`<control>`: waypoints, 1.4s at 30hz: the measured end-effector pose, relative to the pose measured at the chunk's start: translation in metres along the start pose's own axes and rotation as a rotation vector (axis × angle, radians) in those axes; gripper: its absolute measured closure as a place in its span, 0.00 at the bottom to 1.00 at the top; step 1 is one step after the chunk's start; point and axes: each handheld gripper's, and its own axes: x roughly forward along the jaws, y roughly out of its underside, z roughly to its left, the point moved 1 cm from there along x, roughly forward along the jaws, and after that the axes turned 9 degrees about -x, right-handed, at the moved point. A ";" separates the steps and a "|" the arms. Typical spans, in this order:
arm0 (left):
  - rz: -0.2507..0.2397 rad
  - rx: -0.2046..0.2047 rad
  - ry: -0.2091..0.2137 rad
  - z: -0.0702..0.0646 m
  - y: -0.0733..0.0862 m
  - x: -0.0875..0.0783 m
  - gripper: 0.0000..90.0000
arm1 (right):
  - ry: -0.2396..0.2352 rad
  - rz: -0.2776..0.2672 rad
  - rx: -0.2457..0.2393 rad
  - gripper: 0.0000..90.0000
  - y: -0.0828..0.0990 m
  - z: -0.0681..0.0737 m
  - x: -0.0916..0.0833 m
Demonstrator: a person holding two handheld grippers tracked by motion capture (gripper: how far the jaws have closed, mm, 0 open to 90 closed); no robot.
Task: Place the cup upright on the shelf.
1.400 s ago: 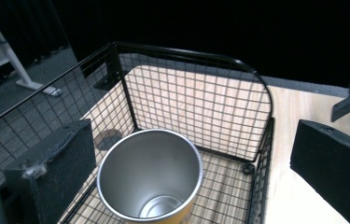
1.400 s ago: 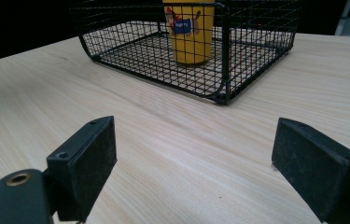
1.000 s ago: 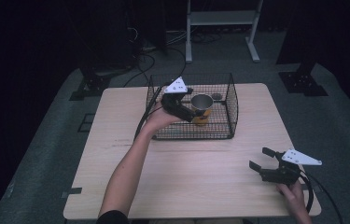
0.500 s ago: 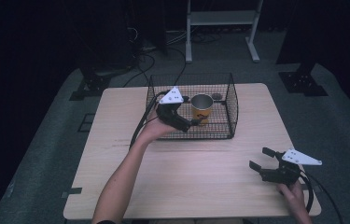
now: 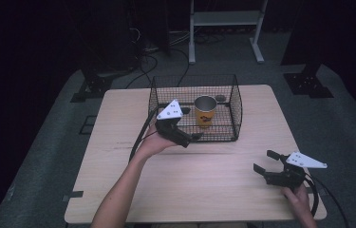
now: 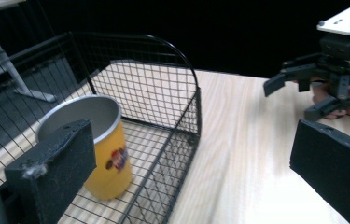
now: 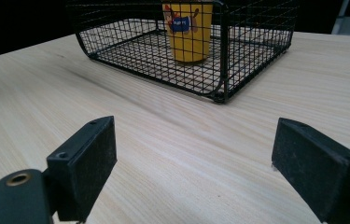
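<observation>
A yellow cup (image 5: 205, 110) stands upright inside a black wire basket (image 5: 236, 102) at the far middle of the table (image 5: 204, 180). The left hand-held gripper (image 5: 191, 139) hangs at the basket's near left corner, its jaws spread wide and holding nothing; in the left gripper view one jaw sits in front of the cup (image 6: 99, 144) on the basket's (image 6: 182, 112) side, the other over bare table (image 6: 238, 154) outside the wire, so the jaws straddle the basket's near wall without visibly touching it. The cup carries a small printed figure on its side and is empty as far as its rim shows. The right hand-held gripper (image 5: 262, 162) rests low near the table's front right edge, well apart from the basket, jaws also wide and empty, pointing across the wood toward the cup (image 7: 187, 29).
</observation>
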 end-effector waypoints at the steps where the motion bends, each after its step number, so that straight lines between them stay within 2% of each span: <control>1: 0.000 -0.004 -0.001 -0.001 0.002 -0.002 0.00 | 0.000 -0.001 0.001 0.14 0.000 0.000 0.000; 3: -0.008 -0.012 -0.004 -0.002 0.004 -0.004 0.00 | 0.000 0.000 0.004 0.14 0.000 0.000 0.000; 7: 0.014 -0.011 -0.016 -0.008 0.009 -0.009 0.00 | 0.002 0.000 0.006 0.14 0.000 0.000 0.000; 13: -0.014 -0.017 -0.013 -0.018 0.019 -0.016 0.00 | 0.003 0.000 0.004 0.14 0.000 0.000 0.000; 15: -0.011 -0.017 -0.026 -0.020 0.023 -0.019 0.00 | 0.004 0.003 0.004 0.14 0.000 0.000 0.000; 23: -0.033 -0.058 -0.031 -0.025 0.035 -0.030 0.00 | 0.003 0.004 0.006 0.14 0.000 0.000 0.000; 32: -0.038 -0.065 -0.043 -0.033 0.051 -0.041 0.00 | 0.005 0.003 0.006 0.14 0.000 0.000 0.000; 37: -0.066 -0.099 -0.023 -0.039 0.061 -0.048 0.00 | 0.004 0.004 0.005 0.14 0.000 0.000 0.000; 39: -0.058 -0.080 -0.054 -0.043 0.065 -0.051 0.00 | 0.003 0.004 0.005 0.14 0.000 0.000 0.000; 41: -0.077 -0.099 -0.044 -0.047 0.070 -0.055 0.00 | 0.003 0.004 0.004 0.14 0.000 0.000 0.000; 42: -0.078 -0.096 -0.053 -0.048 0.072 -0.057 0.00 | 0.001 0.004 0.003 0.14 0.000 0.000 0.000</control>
